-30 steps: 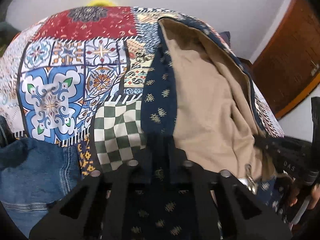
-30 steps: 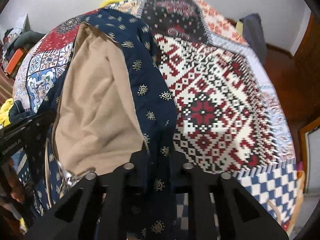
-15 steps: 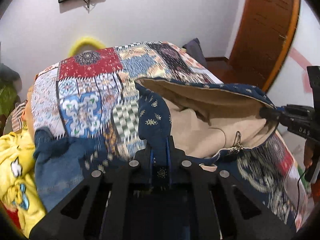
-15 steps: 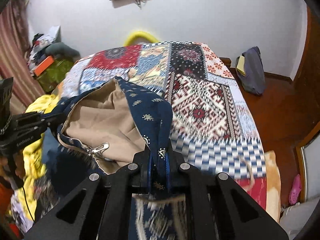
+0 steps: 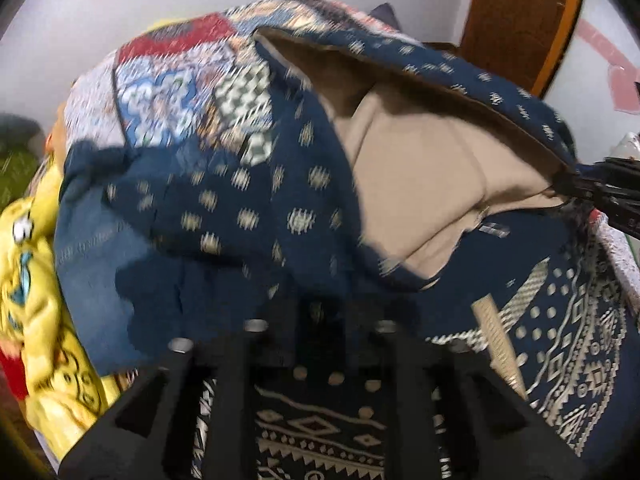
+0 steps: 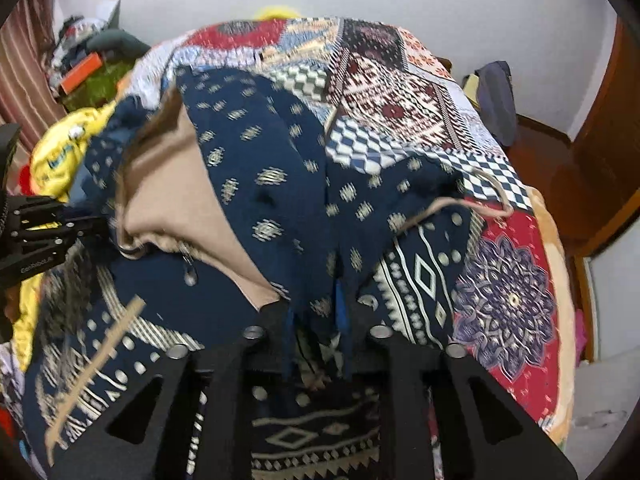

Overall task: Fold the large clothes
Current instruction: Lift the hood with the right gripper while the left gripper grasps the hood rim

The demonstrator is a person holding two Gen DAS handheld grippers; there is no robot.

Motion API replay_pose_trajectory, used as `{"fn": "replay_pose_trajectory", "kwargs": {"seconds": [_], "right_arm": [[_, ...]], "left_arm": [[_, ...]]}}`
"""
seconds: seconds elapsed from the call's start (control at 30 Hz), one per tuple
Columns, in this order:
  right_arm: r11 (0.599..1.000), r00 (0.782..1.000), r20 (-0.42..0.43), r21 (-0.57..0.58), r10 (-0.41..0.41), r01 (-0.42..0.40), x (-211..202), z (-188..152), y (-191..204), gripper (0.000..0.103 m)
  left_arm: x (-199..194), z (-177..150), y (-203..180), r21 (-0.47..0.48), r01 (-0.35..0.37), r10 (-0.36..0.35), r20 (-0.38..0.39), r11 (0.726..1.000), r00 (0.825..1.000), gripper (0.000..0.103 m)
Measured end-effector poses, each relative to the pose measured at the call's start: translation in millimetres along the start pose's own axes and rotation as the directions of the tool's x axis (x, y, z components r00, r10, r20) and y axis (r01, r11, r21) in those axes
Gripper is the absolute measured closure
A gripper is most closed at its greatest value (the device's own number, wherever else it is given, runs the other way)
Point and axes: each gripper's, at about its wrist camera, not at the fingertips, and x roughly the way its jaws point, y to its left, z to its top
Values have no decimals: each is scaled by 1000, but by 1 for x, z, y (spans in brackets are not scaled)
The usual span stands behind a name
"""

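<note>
Patchwork bedspread [image 6: 404,92] covers the bed in front of you, with a white wall behind and a wooden door [image 5: 516,20] off to the right. Your navy garment [image 5: 256,200] lies bunched across the spread, its tan lining [image 5: 420,176] gaping open and a zipper pull [image 6: 188,276] dangling at the hem. Your left gripper [image 5: 320,320] has just been opening; its jaws now stand apart with the navy hem loose between them, though motion blur hides any contact. Your right gripper [image 6: 318,332] has likewise just been opening, jaws apart, cloth hanging slack in the gap. Yellow clothing [image 5: 36,280] and blue jeans [image 5: 92,264] sit piled at the left.
</note>
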Motion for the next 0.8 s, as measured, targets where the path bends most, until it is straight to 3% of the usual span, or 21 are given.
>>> {"fn": "replay_pose_trajectory", "kwargs": {"seconds": [0.07, 0.1, 0.23, 0.37, 0.47, 0.63, 0.8], "right_arm": [[999, 999, -6, -19, -40, 40, -5, 0, 1, 59], [998, 999, 0, -26, -53, 53, -9, -1, 2, 58], [998, 999, 32, -54, -40, 42, -26, 10, 6, 53], [997, 996, 91, -73, -6, 12, -40, 23, 18, 42], [995, 992, 117, -96, 46, -35, -38, 37, 33, 40], [987, 992, 100, -148, 73, -58, -6, 63, 58, 40], [988, 998, 3, -141, 58, -57, 50, 82, 63, 40]], "left_arm": [[-2, -5, 3, -21, -5, 5, -4, 1000, 1000, 45], [-6, -6, 4, -26, -12, 12, 0, 1000, 1000, 42], [-28, -1, 8, -34, 3, -2, 48, 999, 999, 41], [-48, 24, 17, -73, 47, -38, 124, 996, 992, 31], [-50, 46, 20, -88, 64, -51, 150, 994, 987, 31], [-24, 79, 30, -113, 79, -63, 143, 990, 988, 31], [15, 97, 36, -143, 96, -83, 99, 985, 992, 31]]}}
